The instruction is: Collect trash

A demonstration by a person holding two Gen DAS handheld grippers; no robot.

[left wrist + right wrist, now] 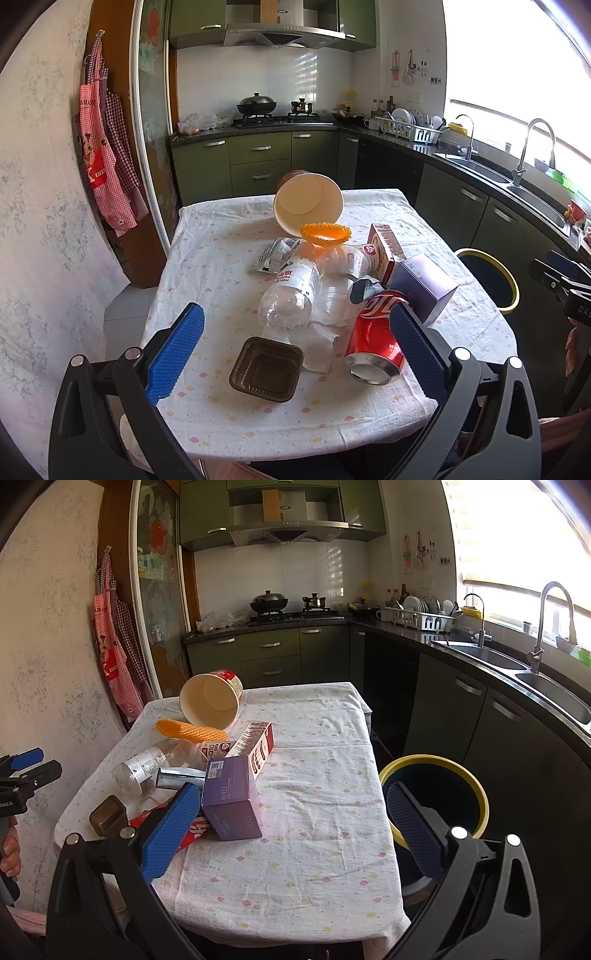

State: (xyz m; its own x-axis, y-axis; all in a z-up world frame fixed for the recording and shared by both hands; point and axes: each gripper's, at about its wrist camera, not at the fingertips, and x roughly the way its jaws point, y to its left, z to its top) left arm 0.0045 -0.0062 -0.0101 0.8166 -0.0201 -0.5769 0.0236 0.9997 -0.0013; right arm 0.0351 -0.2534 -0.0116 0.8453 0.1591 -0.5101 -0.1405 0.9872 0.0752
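Clearly the trash lies heaped on the left half of the table point(325, 775): a red can point(373, 336) on its side nearest, a brown plastic tray point(266, 369) to its left, a clear bottle point(291, 291) and a crumpled white tissue point(321, 343) between them. Behind sit a purple box point(231, 797), a red-and-white carton point(255, 749), an orange ruffled cup point(325, 233) and a tipped paper bowl point(308, 203) at the far end. Right of the table, on the floor, stands a yellow-rimmed bin point(476, 794), likely set there so each piece can be dropped within reach. The left gripper point(295, 354) hangs over the near edge with jaws wide apart and nothing between them, framing the tray and the can, probably lining up a first pick. The right gripper point(291, 830) also has its jaws apart and empty, spanning the bare cloth between the box and the bin.
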